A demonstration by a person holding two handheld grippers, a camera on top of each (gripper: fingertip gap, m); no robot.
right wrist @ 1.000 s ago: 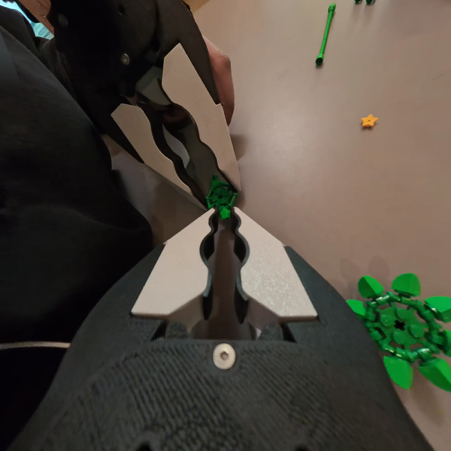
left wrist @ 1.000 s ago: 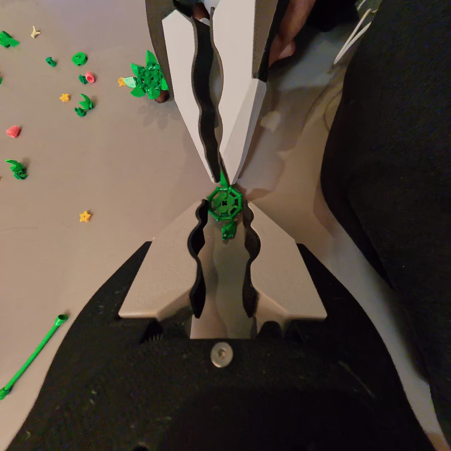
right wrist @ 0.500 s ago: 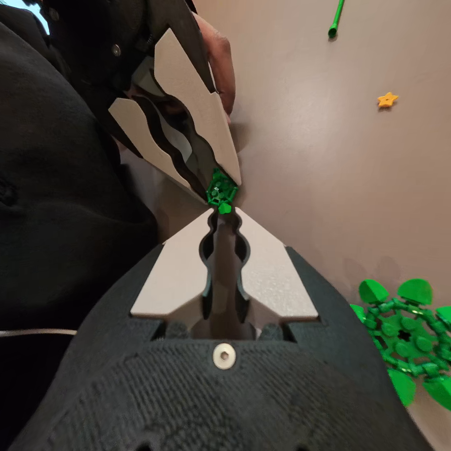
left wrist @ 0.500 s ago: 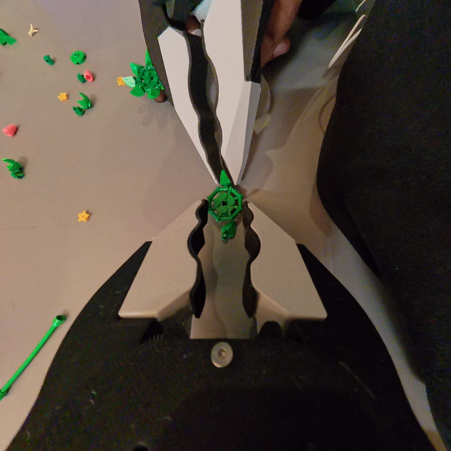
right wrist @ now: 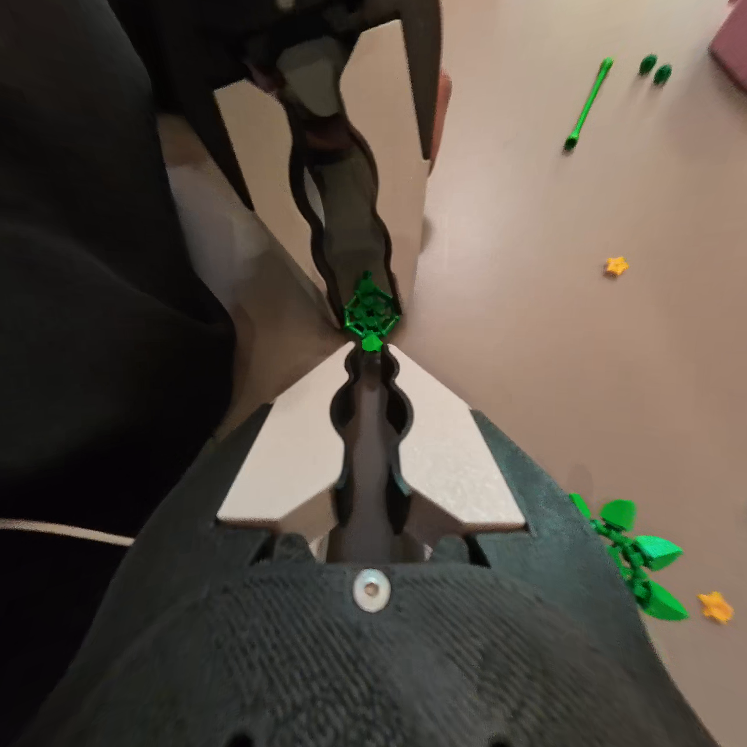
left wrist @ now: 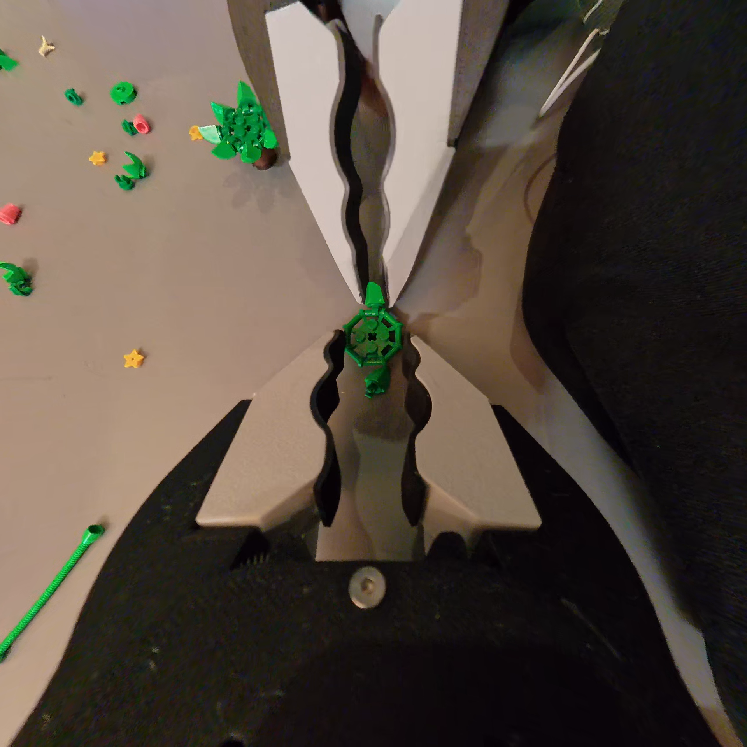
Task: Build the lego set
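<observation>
A green octagonal wheel piece (left wrist: pixel 372 337) is clamped between the tips of my left gripper (left wrist: pixel 372 338). A small green leaf (left wrist: pixel 376 382) hangs from its near rim. My right gripper (left wrist: pixel 374 298) comes in from above, shut on another small green leaf (left wrist: pixel 374 294) that touches the wheel's far rim. In the right wrist view my right gripper (right wrist: pixel 370 348) holds that leaf (right wrist: pixel 371 343) against the wheel (right wrist: pixel 370 311), which sits in the left gripper (right wrist: pixel 368 321) opposite. Both are held above the table.
A green leafy assembly (left wrist: pixel 242 129) (right wrist: pixel 630 553) lies on the grey-beige table (left wrist: pixel 182 262). A green flexible rod (left wrist: pixel 52 586) (right wrist: pixel 588 105), yellow stars (left wrist: pixel 133 358) (right wrist: pixel 616 265), pink pieces (left wrist: pixel 10 213) and small green parts (left wrist: pixel 123 93) are scattered. A person's dark clothing (left wrist: pixel 646 283) (right wrist: pixel 81 283) is close beside. My left and right fingertips are right by each other. From the left gripper's tips to the green flexible rod (left wrist: pixel 52 586) is close to 15 cm. The right camera catches it too, in the right wrist view (right wrist: pixel 587 108).
My right gripper has swung into line with the left one, tip to tip, and come closer. Both grips are unchanged; the leaf stays at the wheel's rim.
</observation>
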